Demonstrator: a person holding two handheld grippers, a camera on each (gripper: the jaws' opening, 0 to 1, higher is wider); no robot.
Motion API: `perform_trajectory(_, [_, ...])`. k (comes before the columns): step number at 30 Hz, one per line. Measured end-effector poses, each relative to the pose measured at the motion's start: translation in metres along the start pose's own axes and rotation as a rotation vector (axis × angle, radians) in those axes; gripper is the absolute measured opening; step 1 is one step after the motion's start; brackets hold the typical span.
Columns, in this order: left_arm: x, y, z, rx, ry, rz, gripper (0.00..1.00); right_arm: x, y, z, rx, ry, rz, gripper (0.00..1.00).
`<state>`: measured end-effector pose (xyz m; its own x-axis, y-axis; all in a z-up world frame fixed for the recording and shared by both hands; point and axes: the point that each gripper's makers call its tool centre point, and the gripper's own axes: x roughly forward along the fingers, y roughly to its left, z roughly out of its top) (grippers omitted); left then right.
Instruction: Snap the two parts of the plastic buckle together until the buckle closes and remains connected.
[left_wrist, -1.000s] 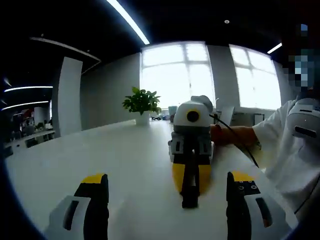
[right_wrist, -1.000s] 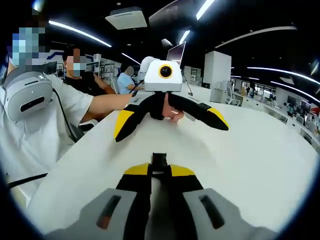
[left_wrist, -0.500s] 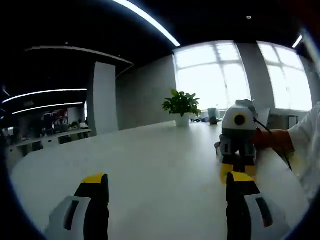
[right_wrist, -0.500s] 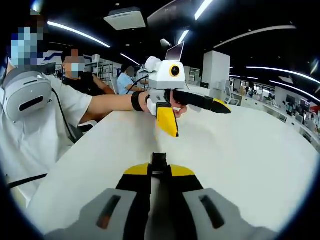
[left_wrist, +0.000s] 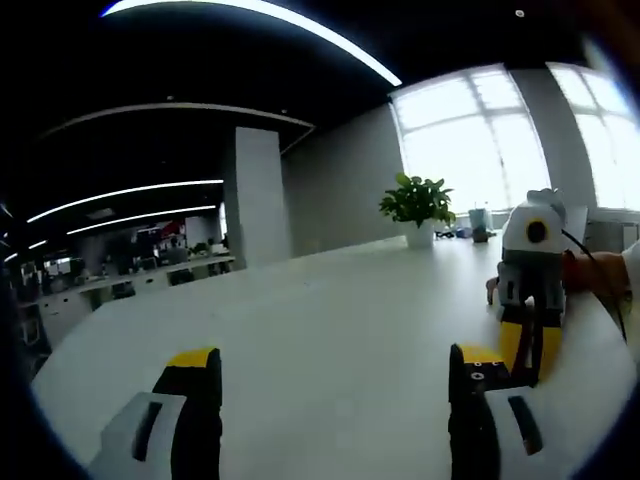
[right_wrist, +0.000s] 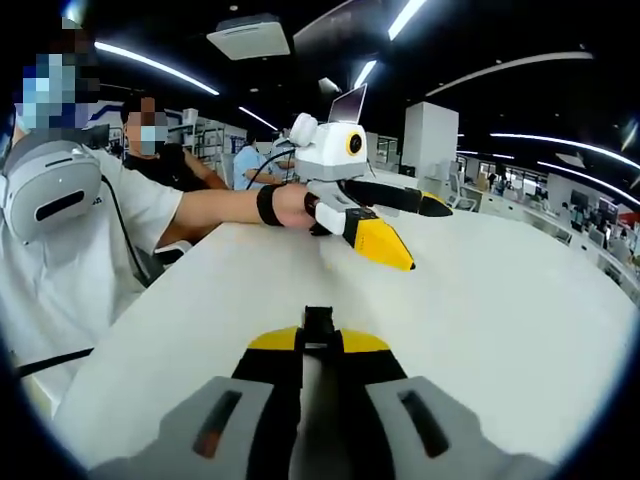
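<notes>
The white table spreads wide, with a potted plant at its far edge. Above the table, the left gripper hangs with its jaws spread, grasping nothing. Nearer the person's side of the table, the right gripper has its jaws clenched on a small black buckle piece. Where the other half lies, I cannot tell. The piece is probably light, stiff and slick, best pinched by its flat sides.
</notes>
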<state>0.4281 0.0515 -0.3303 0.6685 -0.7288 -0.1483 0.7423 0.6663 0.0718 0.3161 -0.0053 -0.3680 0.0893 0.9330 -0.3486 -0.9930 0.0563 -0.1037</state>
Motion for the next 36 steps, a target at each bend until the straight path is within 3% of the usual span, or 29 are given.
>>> perform_trajectory(4, [0.000,-0.004,0.001,-0.030,-0.012,-0.028,0.97,0.003,0.003,0.002,-0.019,-0.002,-0.010,0.11])
perform_trajectory(10, [0.000,0.002,0.002,-0.028,-0.011,-0.016,0.97,0.006,0.006,0.002,-0.008,0.012,-0.004,0.11])
perform_trajectory(18, [-0.001,0.000,0.003,-0.019,-0.014,-0.018,0.96,0.001,-0.001,0.015,0.005,-0.029,-0.043,0.11])
perform_trajectory(36, [-0.001,0.003,-0.003,-0.051,0.001,-0.006,0.96,-0.016,-0.022,0.029,0.029,-0.033,-0.137,0.11])
